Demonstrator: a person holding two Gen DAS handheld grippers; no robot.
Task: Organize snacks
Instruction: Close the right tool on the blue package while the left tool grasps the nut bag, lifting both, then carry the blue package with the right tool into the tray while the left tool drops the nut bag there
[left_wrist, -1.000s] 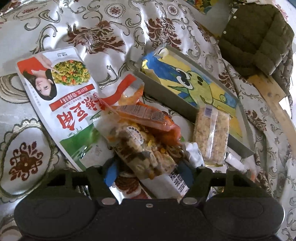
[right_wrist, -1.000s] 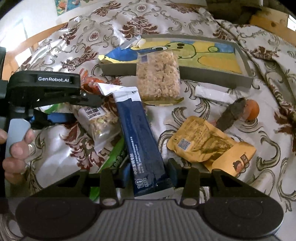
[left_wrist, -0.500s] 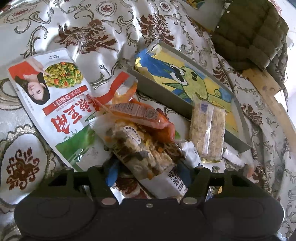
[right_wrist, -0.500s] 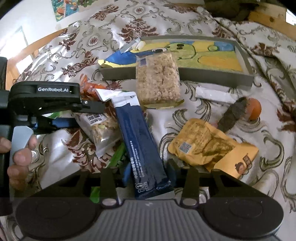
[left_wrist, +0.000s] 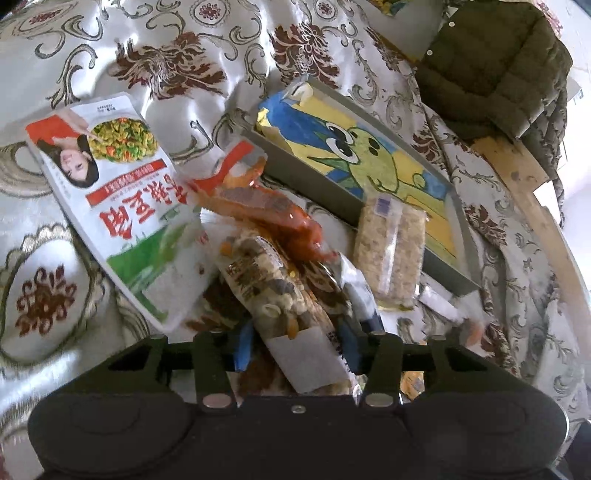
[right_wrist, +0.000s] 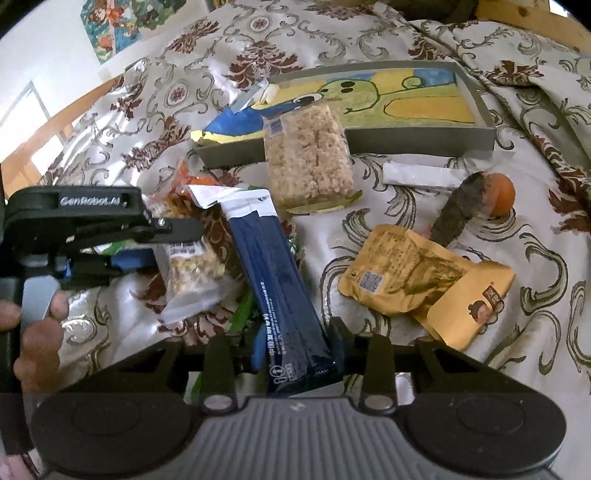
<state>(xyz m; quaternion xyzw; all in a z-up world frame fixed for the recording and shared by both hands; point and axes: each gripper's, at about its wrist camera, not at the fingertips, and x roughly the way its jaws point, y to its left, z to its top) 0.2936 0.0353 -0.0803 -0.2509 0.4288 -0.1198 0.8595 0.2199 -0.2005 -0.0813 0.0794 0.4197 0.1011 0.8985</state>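
My left gripper (left_wrist: 297, 349) is shut on a clear mixed-nut packet (left_wrist: 280, 295), also seen in the right wrist view (right_wrist: 194, 275). My right gripper (right_wrist: 297, 349) is shut on a dark blue snack bar (right_wrist: 277, 288), lifted at its near end. A grey tray (left_wrist: 325, 201) with a cartoon frog lining lies ahead; its wall also shows in the right wrist view (right_wrist: 421, 140). A rice-crisp pack (right_wrist: 308, 155) leans on the tray's front wall. An orange-red packet (left_wrist: 266, 206) and a large white bag (left_wrist: 114, 195) lie left of the nut packet.
A yellow snack pouch (right_wrist: 417, 277), a white stick pack (right_wrist: 421, 175), a dark roll (right_wrist: 460, 208) and an orange ball (right_wrist: 500, 190) lie on the patterned bedspread right of the bar. A green jacket (left_wrist: 491, 62) and a wooden edge (left_wrist: 532, 199) are beyond the tray.
The left gripper has lifted the nut packet's near end and drawn it closer. The right gripper has raised the blue bar slightly and moved nearer the tray.
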